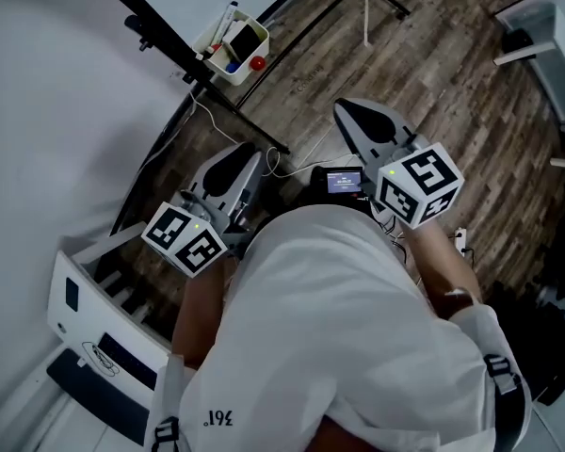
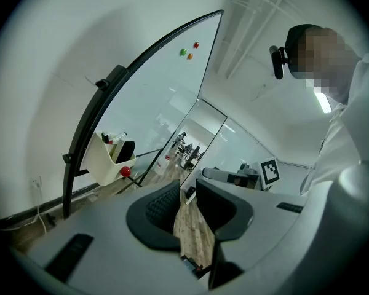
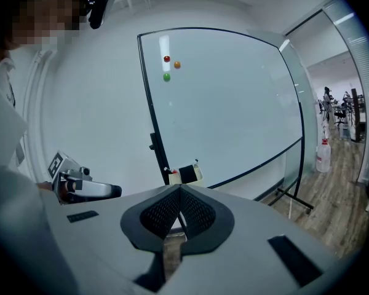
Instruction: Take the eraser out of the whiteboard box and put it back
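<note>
The black eraser (image 2: 125, 151) sits in the white box (image 2: 98, 161) on the whiteboard (image 3: 234, 103), well apart from both tools. The left hand-held gripper (image 2: 186, 192) is partly open and empty. The right hand-held gripper (image 3: 180, 189) is closed tight on nothing.

Right hand-held gripper (image 3: 180, 189) jaws together, empty; whiteboard box (image 3: 198, 177) holding eraser (image 3: 187, 173) beyond tips, at whiteboard (image 3: 234, 103) edge.

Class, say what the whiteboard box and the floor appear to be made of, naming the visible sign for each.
Whiteboard box: probably plastic, cream, smooth, matte; one-piece rounded walls.
Floor: wood or wood-look laminate, low sheen; plank seams and grain streaks show.
</note>
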The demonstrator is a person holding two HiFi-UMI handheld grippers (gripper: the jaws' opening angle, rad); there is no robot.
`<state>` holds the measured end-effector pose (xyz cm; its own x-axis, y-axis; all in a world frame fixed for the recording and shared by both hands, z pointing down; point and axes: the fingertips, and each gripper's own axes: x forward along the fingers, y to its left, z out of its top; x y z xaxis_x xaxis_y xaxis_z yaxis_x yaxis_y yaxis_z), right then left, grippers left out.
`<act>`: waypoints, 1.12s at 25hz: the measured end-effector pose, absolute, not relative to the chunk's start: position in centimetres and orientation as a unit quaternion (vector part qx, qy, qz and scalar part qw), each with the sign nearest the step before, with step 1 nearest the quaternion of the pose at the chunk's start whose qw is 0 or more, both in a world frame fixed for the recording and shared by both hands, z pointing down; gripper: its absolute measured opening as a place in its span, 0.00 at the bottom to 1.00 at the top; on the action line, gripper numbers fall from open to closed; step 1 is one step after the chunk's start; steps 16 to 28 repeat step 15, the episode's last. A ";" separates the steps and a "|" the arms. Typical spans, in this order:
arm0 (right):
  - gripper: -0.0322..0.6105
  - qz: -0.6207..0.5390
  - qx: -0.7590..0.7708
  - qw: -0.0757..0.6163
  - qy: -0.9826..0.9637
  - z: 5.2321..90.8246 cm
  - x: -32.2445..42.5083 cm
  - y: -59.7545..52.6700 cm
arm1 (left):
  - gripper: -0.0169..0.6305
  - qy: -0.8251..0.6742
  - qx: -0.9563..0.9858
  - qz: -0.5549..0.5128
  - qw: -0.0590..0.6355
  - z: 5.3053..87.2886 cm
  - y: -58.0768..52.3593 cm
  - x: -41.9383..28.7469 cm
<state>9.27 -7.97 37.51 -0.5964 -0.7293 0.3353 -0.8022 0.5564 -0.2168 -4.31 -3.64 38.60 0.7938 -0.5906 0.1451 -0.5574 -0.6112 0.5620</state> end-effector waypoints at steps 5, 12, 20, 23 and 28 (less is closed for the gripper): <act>0.09 0.177 0.438 0.106 -0.875 37.7 9.2 -8.2 | 0.16 -0.318 0.897 -0.026 0.306 38.7 -3.9 -4.3; 0.09 0.176 0.436 0.108 -0.876 37.8 9.0 -8.4 | 0.16 -0.317 0.896 -0.026 0.311 38.9 -4.1 -4.3; 0.09 0.176 0.436 0.109 -0.876 37.9 9.0 -8.4 | 0.16 -0.317 0.895 -0.026 0.312 38.9 -4.2 -4.4; 0.09 0.176 0.436 0.109 -0.876 37.9 9.0 -8.4 | 0.16 -0.317 0.895 -0.026 0.312 38.9 -4.2 -4.4; 0.09 0.176 0.436 0.109 -0.876 37.9 9.0 -8.4 | 0.16 -0.317 0.895 -0.026 0.312 38.9 -4.2 -4.4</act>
